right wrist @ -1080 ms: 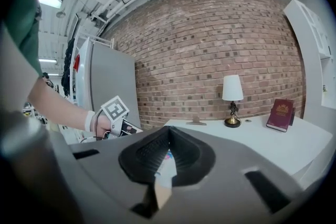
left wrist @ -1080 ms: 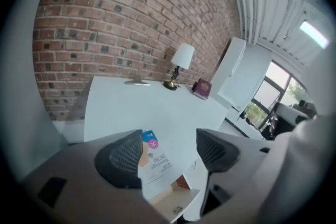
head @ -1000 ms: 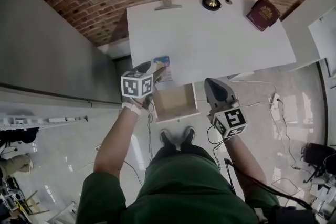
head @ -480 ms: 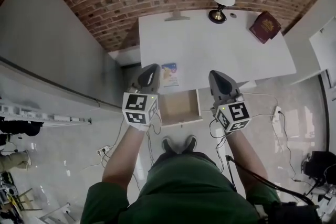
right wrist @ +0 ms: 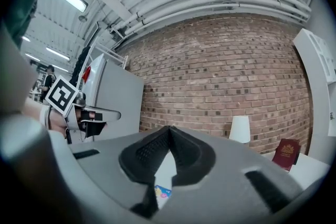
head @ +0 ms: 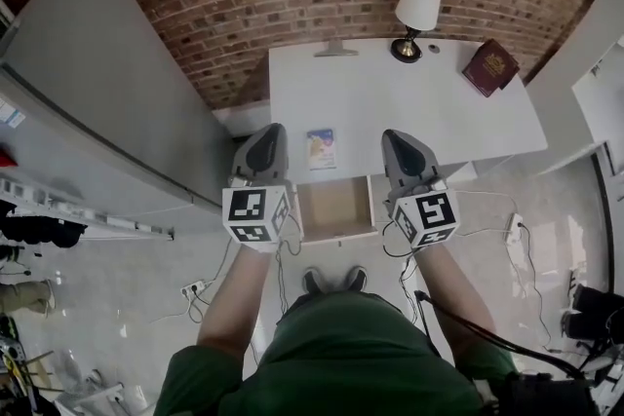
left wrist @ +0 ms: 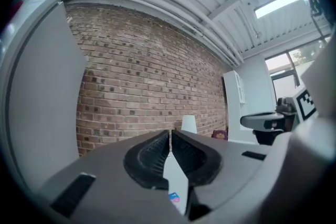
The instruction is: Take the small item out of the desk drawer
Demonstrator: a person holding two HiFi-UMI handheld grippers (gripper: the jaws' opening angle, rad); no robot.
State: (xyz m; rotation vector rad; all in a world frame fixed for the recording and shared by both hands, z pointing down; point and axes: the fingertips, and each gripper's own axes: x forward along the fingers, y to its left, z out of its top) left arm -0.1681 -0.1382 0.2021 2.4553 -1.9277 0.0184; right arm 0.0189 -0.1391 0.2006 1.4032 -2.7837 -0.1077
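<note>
The small item, a colourful packet (head: 322, 149), lies flat on the white desk (head: 409, 102) just behind the open drawer (head: 336, 234), whose wooden inside shows nothing in it. My left gripper (head: 265, 133) hangs left of the drawer, level and shut, with nothing between its jaws (left wrist: 170, 134). My right gripper (head: 395, 139) hangs right of the drawer, also shut and empty (right wrist: 169, 129). Both gripper views show the packet (left wrist: 174, 198) (right wrist: 162, 192) low between the jaws, well beyond the tips.
A lamp (head: 417, 5), a dark red book (head: 489, 66) and a grey stand (head: 335, 49) sit along the desk's far side against the brick wall. A grey partition (head: 117, 93) runs on the left. Cables and a power strip (head: 511, 227) lie on the floor.
The left gripper has drawn back from the packet at the desk's front edge and risen; the packet stays on the desk. The right gripper has risen too. Both now flank the drawer.
</note>
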